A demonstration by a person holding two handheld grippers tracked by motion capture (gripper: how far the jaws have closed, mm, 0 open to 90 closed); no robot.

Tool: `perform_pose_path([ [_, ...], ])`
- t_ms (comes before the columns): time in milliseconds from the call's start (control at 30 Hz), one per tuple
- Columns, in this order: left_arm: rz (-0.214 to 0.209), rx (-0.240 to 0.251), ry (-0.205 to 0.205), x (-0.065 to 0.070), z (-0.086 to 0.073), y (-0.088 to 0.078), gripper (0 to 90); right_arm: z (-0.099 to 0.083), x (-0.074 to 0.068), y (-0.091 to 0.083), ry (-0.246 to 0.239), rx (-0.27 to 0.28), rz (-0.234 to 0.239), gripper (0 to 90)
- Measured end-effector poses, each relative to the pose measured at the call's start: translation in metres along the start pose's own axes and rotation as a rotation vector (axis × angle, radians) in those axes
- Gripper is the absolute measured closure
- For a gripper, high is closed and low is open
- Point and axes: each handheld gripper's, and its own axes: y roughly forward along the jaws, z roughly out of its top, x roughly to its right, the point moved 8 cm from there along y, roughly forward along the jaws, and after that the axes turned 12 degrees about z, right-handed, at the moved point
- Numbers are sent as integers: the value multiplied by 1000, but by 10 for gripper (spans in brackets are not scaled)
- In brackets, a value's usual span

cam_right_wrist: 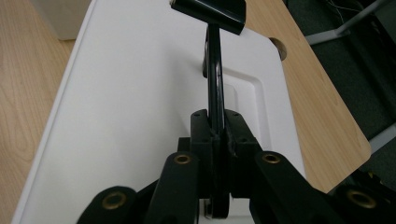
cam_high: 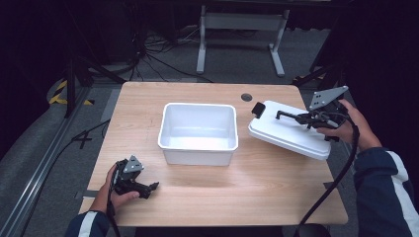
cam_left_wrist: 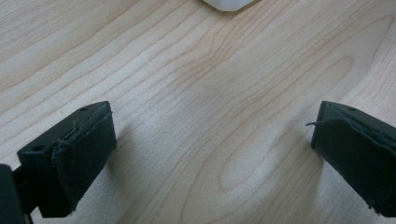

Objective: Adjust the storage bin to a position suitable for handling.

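At the near left corner of the wooden table (cam_high: pixel 257 182), the person's left hand (cam_high: pixel 112 193) lies low on the tabletop, the forearm coming in from the bottom edge in a dark sleeve with a white stripe. It holds the left gripper (cam_high: pixel 150 187) about level, pointing toward the right along the near part of the table. In the left gripper view its two padded jaws stand wide apart over bare wood, with nothing between them, and a corner of the white bin (cam_left_wrist: pixel 229 4) shows at the top edge.

The bin (cam_high: pixel 197 132) stands open and upright near the middle of the table, well apart from the left gripper.

Farther back on the right, the right hand (cam_high: pixel 353 126) reaches in from the right side, the wrist raised above the table edge and the forearm sloping down toward the near right corner. The right gripper (cam_high: pixel 309 118) points leftward across the white lid (cam_high: pixel 289 136). In the right gripper view its jaws are pressed together on the lid's thin black handle (cam_right_wrist: pixel 215 79), which runs away from the camera to a black latch (cam_right_wrist: pixel 210 11) at the lid's far edge. The lid lies just right of the bin, tilted, its near right corner reaching the table's right edge.
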Motion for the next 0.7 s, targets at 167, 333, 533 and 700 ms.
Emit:
perform_pose_path([
  [167, -12, -10, -5, 1, 1, 1, 3, -7, -8, 16, -8, -31, 6, 845],
  [333, -15, -9, 2, 1, 2, 2, 3, -18, -15, 33, 24, -49, -1, 845],
  [533, -7, -8, -3, 2, 3, 2, 6, -20, -16, 52, 58, -38, -8, 844],
  [700, -4, -14, -5, 2, 2, 1, 6, -19, -11, 67, 85, -22, -12, 845],
])
